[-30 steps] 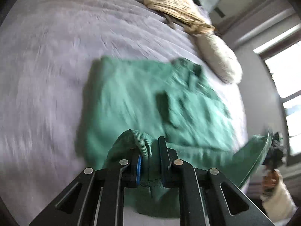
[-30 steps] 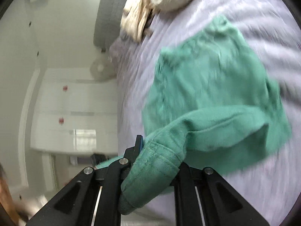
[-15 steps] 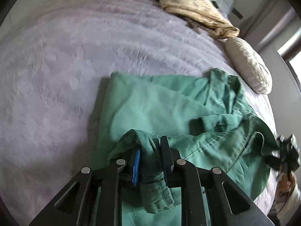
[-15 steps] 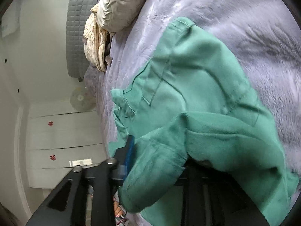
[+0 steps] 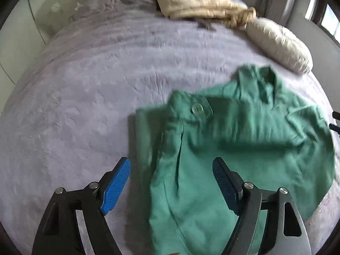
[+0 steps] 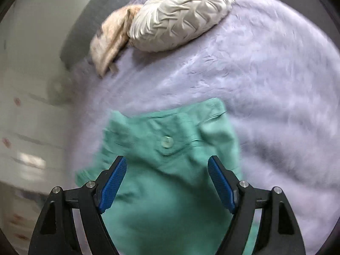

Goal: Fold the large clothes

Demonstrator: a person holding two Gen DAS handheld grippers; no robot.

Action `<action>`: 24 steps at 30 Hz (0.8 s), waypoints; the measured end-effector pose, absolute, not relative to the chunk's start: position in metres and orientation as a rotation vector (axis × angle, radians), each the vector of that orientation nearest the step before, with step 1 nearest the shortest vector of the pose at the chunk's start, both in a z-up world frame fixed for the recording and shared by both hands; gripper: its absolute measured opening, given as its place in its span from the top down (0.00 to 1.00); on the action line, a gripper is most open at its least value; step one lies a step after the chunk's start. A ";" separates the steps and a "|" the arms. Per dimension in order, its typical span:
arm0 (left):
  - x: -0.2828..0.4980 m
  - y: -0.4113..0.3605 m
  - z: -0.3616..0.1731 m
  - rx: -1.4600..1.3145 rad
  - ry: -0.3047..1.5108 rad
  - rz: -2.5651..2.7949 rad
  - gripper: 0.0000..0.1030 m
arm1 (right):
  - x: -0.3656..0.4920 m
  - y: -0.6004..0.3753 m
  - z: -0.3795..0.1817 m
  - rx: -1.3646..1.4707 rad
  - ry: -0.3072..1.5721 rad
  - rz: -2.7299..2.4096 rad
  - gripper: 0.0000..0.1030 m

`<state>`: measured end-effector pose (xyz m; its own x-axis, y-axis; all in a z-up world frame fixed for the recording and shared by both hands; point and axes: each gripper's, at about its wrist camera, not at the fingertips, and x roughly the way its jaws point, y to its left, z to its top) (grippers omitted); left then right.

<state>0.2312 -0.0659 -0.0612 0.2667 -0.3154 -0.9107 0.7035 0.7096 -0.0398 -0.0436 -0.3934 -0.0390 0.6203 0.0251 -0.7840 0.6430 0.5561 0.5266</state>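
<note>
Shirt (image 5: 233,148) lies released, seemingly folded; claws spread.

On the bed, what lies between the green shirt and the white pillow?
Nothing: only bare purple bedcover separates the shirt from the pillow. The right wrist view shows this best.

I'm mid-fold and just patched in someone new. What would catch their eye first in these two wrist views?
First, the green garment spread on the lilac bedspread, its pale button face up near the folded edge. Next, the left gripper and right gripper, both open above the cloth and holding nothing. Behind, a quilted cream cushion lies beside a beige knit near the headboard.
</note>
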 end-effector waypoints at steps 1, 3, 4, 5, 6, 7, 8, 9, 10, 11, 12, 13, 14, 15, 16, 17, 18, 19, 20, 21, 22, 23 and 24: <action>0.235 -0.071 -0.070 0.415 1.120 -0.718 0.22 | -0.038 -0.393 -0.043 0.894 0.862 -0.420 0.21; 0.246 -0.087 -0.090 0.409 1.159 -0.702 0.22 | -0.026 -0.392 -0.056 0.843 0.917 -0.425 0.20; 0.252 -0.095 -0.097 0.398 1.170 -0.693 0.22 | -0.021 -0.392 -0.062 0.835 0.935 -0.428 0.21; 0.255 -0.101 -0.103 0.386 1.176 -0.683 0.22 | -0.016 -0.392 -0.069 0.829 0.955 -0.438 0.21; 0.259 -0.106 -0.106 0.373 1.181 -0.671 0.22 | -0.013 -0.392 -0.075 0.830 0.970 -0.447 0.20; 0.262 -0.110 -0.108 0.358 1.190 -0.667 0.23 | -0.011 -0.391 -0.079 0.832 0.981 -0.454 0.21; 0.264 -0.114 -0.109 0.338 1.197 -0.675 0.44 | -0.009 -0.389 -0.081 0.820 0.997 -0.469 0.30; 0.264 -0.116 -0.108 0.335 1.196 -0.681 0.64 | -0.007 -0.387 -0.081 0.799 1.011 -0.477 0.44; 0.263 -0.117 -0.106 0.351 1.189 -0.659 0.86 | -0.006 -0.383 -0.079 0.764 1.032 -0.478 0.86; 0.261 -0.113 -0.099 0.335 1.170 -0.660 0.86 | -0.006 -0.377 -0.072 0.716 1.032 -0.480 0.93; 0.260 -0.108 -0.090 0.312 1.144 -0.673 0.87 | -0.008 -0.373 -0.063 0.682 1.008 -0.475 0.93; 0.259 -0.103 -0.083 0.299 1.129 -0.680 0.87 | -0.010 -0.367 -0.048 0.636 0.975 -0.460 0.93; 0.258 -0.097 -0.073 0.277 1.108 -0.695 0.87 | -0.013 -0.364 -0.038 0.609 0.950 -0.452 0.93; 0.258 -0.093 -0.065 0.263 1.089 -0.704 0.87 | -0.015 -0.361 -0.023 0.576 0.919 -0.449 0.93; 0.257 -0.090 -0.059 0.256 1.069 -0.707 0.87 | -0.016 -0.360 -0.012 0.550 0.896 -0.454 0.93; 0.257 -0.091 -0.056 0.260 1.048 -0.703 0.87 | -0.015 -0.360 -0.003 0.533 0.876 -0.451 0.93; 0.258 -0.092 -0.057 0.270 1.038 -0.695 0.87 | -0.012 -0.364 0.002 0.521 0.864 -0.440 0.93; 0.260 -0.096 -0.061 0.282 1.040 -0.678 0.87 | -0.008 -0.368 0.002 0.517 0.863 -0.443 0.93; 0.264 -0.100 -0.071 0.294 1.050 -0.656 0.87 | -0.005 -0.373 -0.003 0.525 0.869 -0.452 0.93; 0.266 -0.102 -0.080 0.306 1.058 -0.640 0.87 | -0.003 -0.380 -0.012 0.545 0.881 -0.460 0.93; 0.268 -0.105 -0.092 0.318 1.074 -0.621 0.87 | 0.000 -0.387 -0.025 0.559 0.902 -0.475 0.93; 0.271 -0.106 -0.106 0.324 1.103 -0.599 0.86 | 0.004 -0.391 -0.040 0.569 0.930 -0.497 0.93; 0.272 -0.107 -0.115 0.319 1.118 -0.590 0.85 | 0.004 -0.397 -0.058 0.601 0.966 -0.515 0.93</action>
<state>0.2717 -0.1068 -0.1151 0.3079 -0.2816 -0.9088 0.5907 0.8054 -0.0495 0.0042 -0.3973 -0.0584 0.4748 -0.1366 -0.8694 0.6454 0.7256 0.2385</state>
